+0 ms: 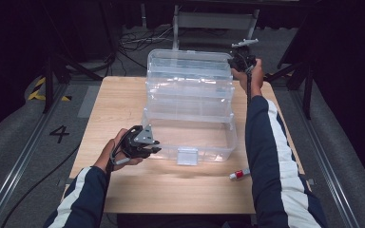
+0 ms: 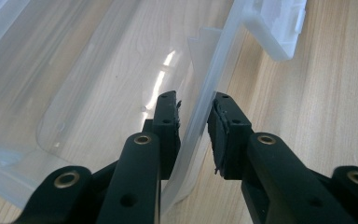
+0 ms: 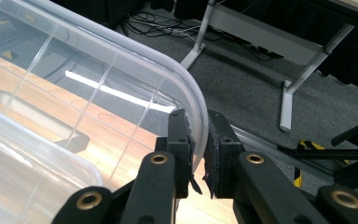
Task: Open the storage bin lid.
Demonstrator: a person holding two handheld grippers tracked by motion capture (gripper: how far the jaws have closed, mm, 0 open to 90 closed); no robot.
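Note:
A clear plastic tiered box (image 1: 190,95) stands open on the wooden table (image 1: 119,99), its lid (image 1: 187,59) raised at the far side. My left gripper (image 1: 154,148) is at the near left corner of the bottom tray. In the left gripper view, the left gripper (image 2: 195,112) is shut on the tray's thin front wall (image 2: 205,74), one pad inside and one outside. My right gripper (image 1: 237,61) is at the lid's far right corner. In the right gripper view, the right gripper (image 3: 198,135) pinches the lid's curved rim (image 3: 186,88).
A white latch (image 1: 187,156) hangs at the middle of the tray's front wall. A small red and white tube (image 1: 239,174) lies on the table near my right forearm. Cables and a metal frame (image 1: 214,19) stand on the floor behind the table.

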